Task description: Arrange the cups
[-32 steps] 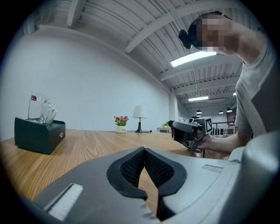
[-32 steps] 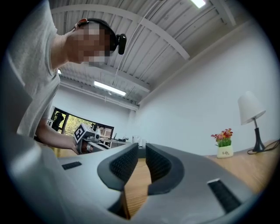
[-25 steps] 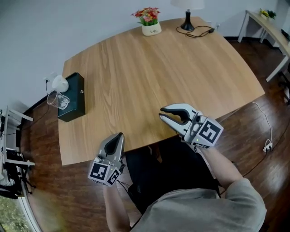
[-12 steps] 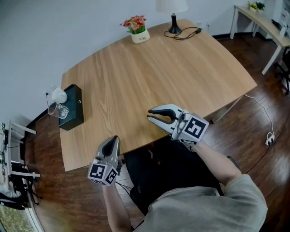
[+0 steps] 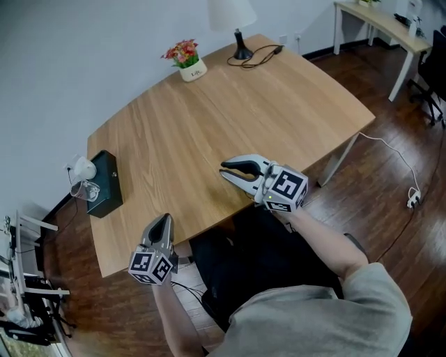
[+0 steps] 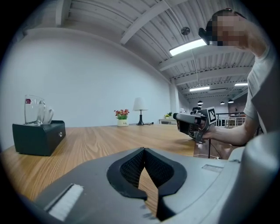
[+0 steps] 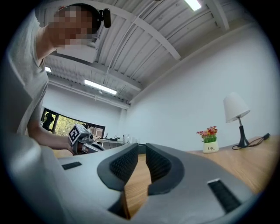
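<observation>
A clear glass cup [image 5: 88, 190] [image 6: 33, 109] and a white cup [image 5: 83, 168] [image 6: 47, 115] stand on a dark green box [image 5: 106, 183] [image 6: 40, 137] at the table's far left edge. My left gripper [image 5: 164, 220] [image 6: 144, 151] hovers at the near table edge, shut and empty, well right of the box. My right gripper [image 5: 224, 169] [image 7: 142, 147] is over the table's near middle, shut with nothing in it, and points left toward the box. Each gripper view shows the other gripper: the right gripper's cube [image 6: 193, 122], the left gripper's cube [image 7: 80, 139].
The wooden table [image 5: 230, 111] carries a small pot of flowers [image 5: 183, 58] and a white lamp [image 5: 235, 21] with its cable at the far edge. Dark wooden floor surrounds the table; a white desk [image 5: 376, 24] stands at the far right.
The head camera has shifted, so the table sits differently in view. My right gripper has moved a little left over the table. The left gripper stays at the near edge.
</observation>
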Demonstrator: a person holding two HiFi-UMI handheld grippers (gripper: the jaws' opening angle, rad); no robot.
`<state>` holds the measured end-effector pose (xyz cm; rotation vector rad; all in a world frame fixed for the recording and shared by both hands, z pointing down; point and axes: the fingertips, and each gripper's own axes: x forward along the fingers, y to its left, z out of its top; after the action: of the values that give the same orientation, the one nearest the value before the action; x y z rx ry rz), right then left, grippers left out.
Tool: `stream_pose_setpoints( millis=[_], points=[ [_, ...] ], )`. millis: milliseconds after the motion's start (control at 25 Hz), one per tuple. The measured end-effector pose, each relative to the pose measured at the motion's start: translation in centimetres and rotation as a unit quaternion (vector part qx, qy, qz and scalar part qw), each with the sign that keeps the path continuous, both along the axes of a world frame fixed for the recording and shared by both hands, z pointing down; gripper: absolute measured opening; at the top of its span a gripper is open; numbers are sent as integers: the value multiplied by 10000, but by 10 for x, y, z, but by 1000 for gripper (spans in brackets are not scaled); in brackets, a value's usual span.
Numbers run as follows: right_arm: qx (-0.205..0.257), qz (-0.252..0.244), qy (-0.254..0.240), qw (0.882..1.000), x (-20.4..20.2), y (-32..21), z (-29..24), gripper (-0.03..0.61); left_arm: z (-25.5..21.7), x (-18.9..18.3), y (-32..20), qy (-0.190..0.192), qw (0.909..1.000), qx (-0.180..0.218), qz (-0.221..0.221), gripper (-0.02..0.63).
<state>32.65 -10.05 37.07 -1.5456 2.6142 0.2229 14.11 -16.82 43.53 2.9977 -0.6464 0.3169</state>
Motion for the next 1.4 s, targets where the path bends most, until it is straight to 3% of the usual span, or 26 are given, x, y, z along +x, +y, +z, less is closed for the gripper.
stream_pose_setpoints(
  millis=[320,560,960,1160,1400],
  points=[
    [-45,338,-185,9992,34,17,2,51,7,2,-17,-201,9987,-467,-93,8],
    [-20,379,-187,9991,40,22,1,51,11,6,-20,-565,9982,31,-175,6],
    [-44,282,-181,9994,34,26,5,51,11,7,-24,-463,9985,-223,-171,6],
    [-97,232,-158,9996,33,26,8,51,5,6,-32,-107,9983,-512,-243,6],
    [-131,288,-229,9992,43,31,7,51,3,7,-27,-58,9984,-504,-254,7]
  ],
)
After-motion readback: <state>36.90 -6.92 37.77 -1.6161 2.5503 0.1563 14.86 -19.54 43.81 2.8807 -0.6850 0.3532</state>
